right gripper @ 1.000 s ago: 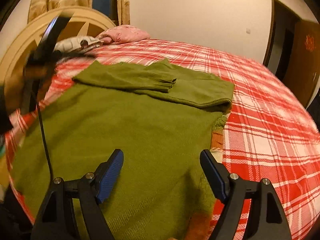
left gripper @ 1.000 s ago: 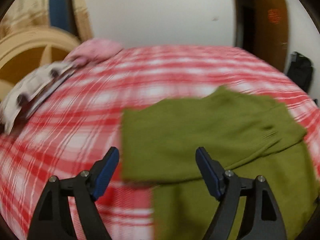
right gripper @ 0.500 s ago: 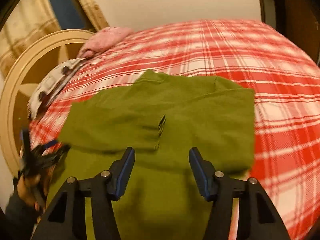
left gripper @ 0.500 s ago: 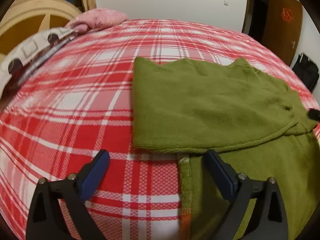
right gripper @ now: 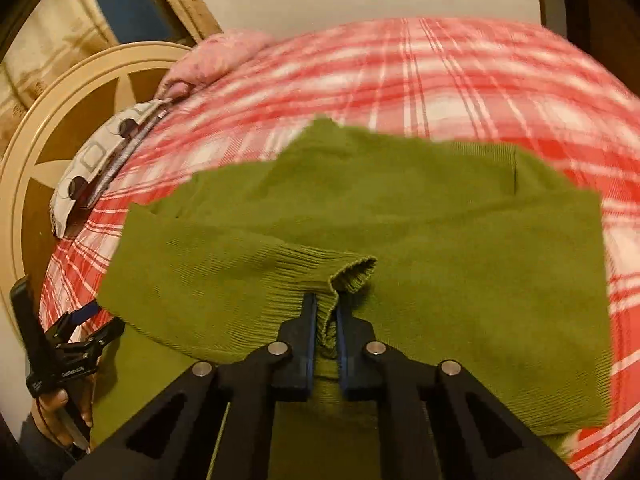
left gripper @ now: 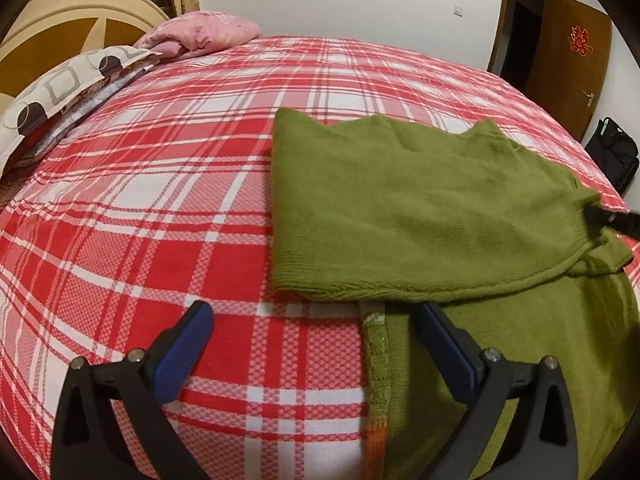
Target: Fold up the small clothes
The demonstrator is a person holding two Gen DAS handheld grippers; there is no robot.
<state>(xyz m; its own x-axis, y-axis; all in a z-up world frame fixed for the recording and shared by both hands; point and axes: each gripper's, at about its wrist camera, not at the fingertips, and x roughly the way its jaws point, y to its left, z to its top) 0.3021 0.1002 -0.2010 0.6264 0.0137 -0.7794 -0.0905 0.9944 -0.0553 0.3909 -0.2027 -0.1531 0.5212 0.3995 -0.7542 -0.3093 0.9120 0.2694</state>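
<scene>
An olive green sweater (left gripper: 420,208) lies on the red plaid bed (left gripper: 160,200), its sleeves folded across the body. My left gripper (left gripper: 312,344) is open and empty, low over the bed at the sweater's left side seam (left gripper: 376,360). My right gripper (right gripper: 323,316) is shut on the ribbed sleeve cuff (right gripper: 344,276) near the sweater's middle (right gripper: 460,248). The right gripper's tip shows at the far right of the left wrist view (left gripper: 612,220). The left gripper shows at the left edge of the right wrist view (right gripper: 76,344).
A patterned pillow (left gripper: 60,88) and a pink cloth (left gripper: 200,36) lie at the head of the bed by the rounded headboard (left gripper: 60,24). A door (left gripper: 576,56) and a black bag (left gripper: 612,152) stand at the far right.
My right gripper has moved forward to the sleeve cuff and closed on it. My left gripper has settled lower at the sweater's left edge and stays open.
</scene>
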